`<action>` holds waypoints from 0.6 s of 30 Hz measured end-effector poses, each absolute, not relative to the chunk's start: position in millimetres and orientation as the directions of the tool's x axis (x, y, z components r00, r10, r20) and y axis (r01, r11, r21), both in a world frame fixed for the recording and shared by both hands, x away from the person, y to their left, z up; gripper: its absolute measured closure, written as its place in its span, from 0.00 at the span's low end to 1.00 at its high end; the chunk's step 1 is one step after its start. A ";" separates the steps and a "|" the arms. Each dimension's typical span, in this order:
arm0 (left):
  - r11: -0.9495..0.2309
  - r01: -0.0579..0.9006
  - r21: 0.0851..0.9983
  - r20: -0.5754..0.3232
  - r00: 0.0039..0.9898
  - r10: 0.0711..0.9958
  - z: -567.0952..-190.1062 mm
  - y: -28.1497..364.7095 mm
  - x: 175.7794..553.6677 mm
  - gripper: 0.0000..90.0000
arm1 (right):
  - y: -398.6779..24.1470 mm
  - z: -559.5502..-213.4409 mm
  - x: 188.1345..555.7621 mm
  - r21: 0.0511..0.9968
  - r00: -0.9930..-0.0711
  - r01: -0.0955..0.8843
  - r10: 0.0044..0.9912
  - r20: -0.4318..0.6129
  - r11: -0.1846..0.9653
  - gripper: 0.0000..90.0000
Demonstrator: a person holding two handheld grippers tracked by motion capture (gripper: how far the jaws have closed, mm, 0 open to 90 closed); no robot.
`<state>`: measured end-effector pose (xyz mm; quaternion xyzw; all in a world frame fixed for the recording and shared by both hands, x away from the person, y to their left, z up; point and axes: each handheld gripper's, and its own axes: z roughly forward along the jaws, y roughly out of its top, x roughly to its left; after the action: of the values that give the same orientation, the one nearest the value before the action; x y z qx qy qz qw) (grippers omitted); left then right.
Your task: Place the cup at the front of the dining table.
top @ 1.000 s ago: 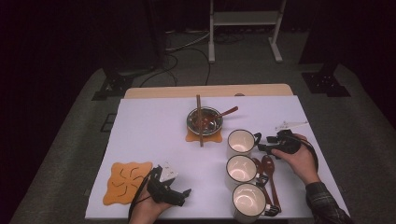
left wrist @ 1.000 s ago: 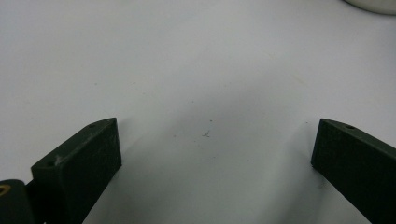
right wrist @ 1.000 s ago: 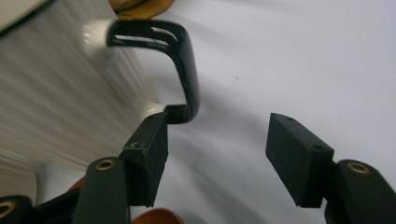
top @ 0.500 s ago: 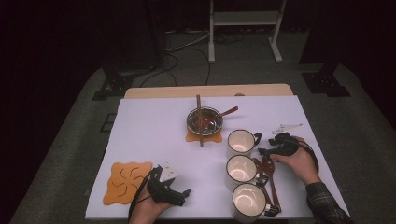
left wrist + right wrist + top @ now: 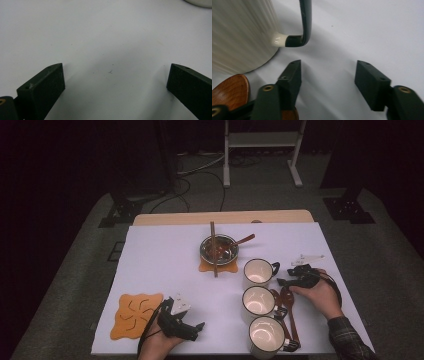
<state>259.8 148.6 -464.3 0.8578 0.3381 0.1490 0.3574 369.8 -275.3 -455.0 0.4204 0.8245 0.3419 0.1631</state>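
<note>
Three cream mugs with dark handles stand in a column at the right: a far one (image 5: pixel 258 271), a middle one (image 5: pixel 258 300) and a near one (image 5: pixel 266 335). Wooden spoons (image 5: pixel 287 300) lie just right of them. My right gripper (image 5: pixel 283 281) rests on the white cloth beside the far mug's handle (image 5: pixel 305 22), close to the mug (image 5: pixel 242 32). Its jaws (image 5: pixel 328 72) are open and have just been closing, with only bare cloth between them. A spoon bowl (image 5: pixel 229 87) lies by its left jaw. My left gripper (image 5: pixel 195 330) sits near the front edge, open (image 5: pixel 115 80) over bare cloth.
A metal bowl (image 5: pixel 219 249) sits on an orange coaster mid-table, with chopsticks (image 5: pixel 213 247) and a spoon across it. A second orange coaster (image 5: pixel 136 314) lies front left, beside my left hand. A small white piece (image 5: pixel 307 257) lies beyond my right hand.
</note>
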 end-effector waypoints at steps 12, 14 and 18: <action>-0.513 0.474 0.715 0.012 0.726 0.688 -464.5 148.4 259.7 0.00 | -274.6 -443.8 365.2 0.780 -0.599 0.540 0.795 0.092 0.317 0.58; -0.513 0.474 0.715 0.012 0.726 0.688 -464.5 148.5 259.7 0.00 | -274.6 -443.6 365.1 0.792 -0.600 0.533 0.793 0.107 0.297 0.59; -0.516 0.474 0.714 0.014 0.727 0.686 -464.4 148.6 259.8 0.00 | -273.8 -443.3 365.1 0.815 -0.594 0.519 0.795 0.127 0.258 0.62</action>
<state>259.8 148.6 -464.4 0.8578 0.3381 0.1490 0.3574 365.1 -273.8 -443.3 0.4226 0.7773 0.4389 0.1570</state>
